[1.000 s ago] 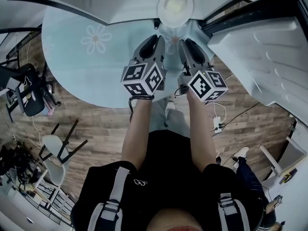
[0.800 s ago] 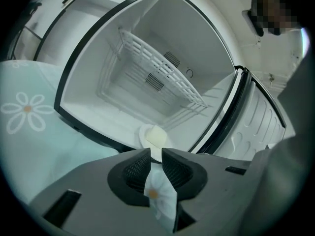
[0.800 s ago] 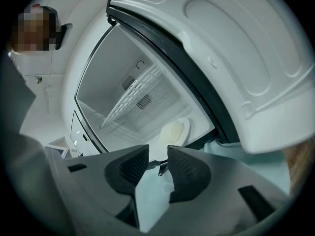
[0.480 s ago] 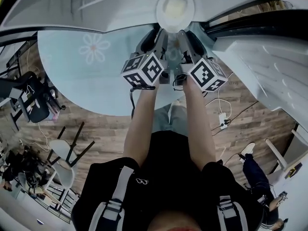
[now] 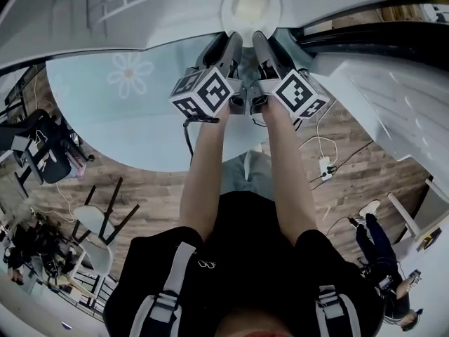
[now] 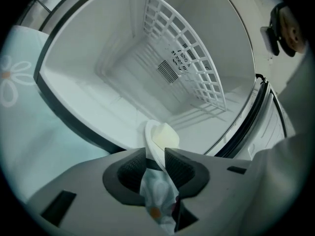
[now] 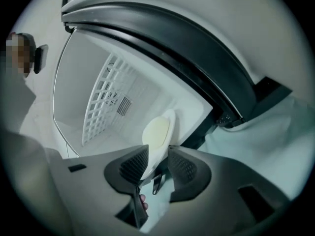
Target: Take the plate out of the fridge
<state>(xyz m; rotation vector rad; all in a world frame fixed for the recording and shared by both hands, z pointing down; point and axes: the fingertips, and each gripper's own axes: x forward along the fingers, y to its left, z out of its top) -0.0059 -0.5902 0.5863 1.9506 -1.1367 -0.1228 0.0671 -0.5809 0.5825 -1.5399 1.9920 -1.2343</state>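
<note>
Plate (image 5: 251,7): white, round, shallow, w/ a pale yellow lump in the middle. It sits on the fridge (image 6: 98,68) floor, right at the front opening. L gripper (image 6: 155,155) and R gripper (image 7: 158,157) are side by side. Both jaws have just been closing, each w/ the plate's near rim between its pads. The pads look clamped on the rim, but the view is tight.

Cool, bluish, even light fills all 3 views. The white fridge (image 6: 98,58) interior is brightest, nearly washed out, with faint shadows in its corners. The plate (image 5: 275,5) at the fridge's mouth glares pale. Fisheye distortion bends lines around the fridge, black vignetting rings both gripper views, and the nearest foreground is soft.
</note>
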